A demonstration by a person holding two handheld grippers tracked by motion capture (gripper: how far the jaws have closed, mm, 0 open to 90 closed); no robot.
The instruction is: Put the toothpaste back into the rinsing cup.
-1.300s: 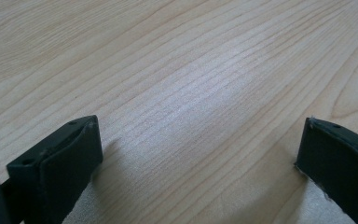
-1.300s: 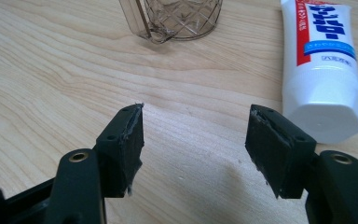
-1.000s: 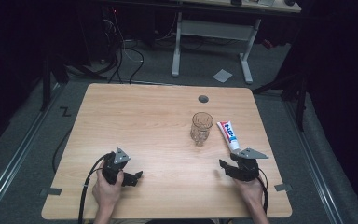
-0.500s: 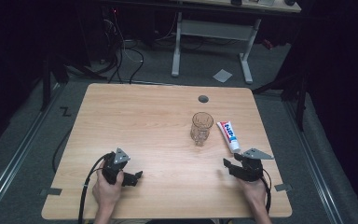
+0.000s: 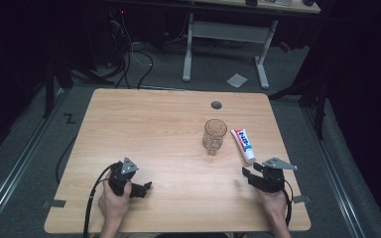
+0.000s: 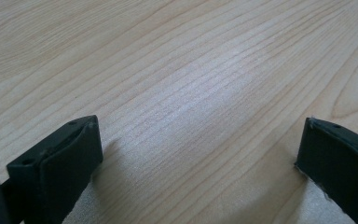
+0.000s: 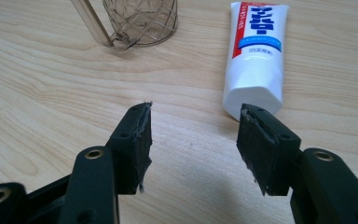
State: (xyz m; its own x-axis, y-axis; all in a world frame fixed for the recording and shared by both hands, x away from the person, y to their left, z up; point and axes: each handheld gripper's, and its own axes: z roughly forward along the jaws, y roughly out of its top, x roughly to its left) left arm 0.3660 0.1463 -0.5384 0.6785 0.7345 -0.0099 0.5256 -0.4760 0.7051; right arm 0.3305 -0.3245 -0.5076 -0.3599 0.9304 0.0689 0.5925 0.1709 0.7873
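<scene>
One toothpaste tube [image 5: 243,144], one glass cup [image 5: 214,136], two grippers, one wooden table [image 5: 144,124]. Tube lies flat on the table just right of the cup, close but not touching it in the high view. Its long axis runs near to far with a slight slant, wide flat end toward the far edge, narrow end toward the person. Cup stands upright, right of table centre, a small dark round hole [image 5: 216,105] in the tabletop beyond it. Right gripper [image 5: 250,174] sits near the front right, just nearside of the tube; in the right gripper view its jaws are spread apart with nothing between them, the right jaw tip close to the tube's [image 7: 256,56] near end, cup [image 7: 140,21] off to the upper left. Left gripper [image 5: 146,187] is well left of the cup near the front edge, jaws wide apart over bare wood, holding nothing
</scene>
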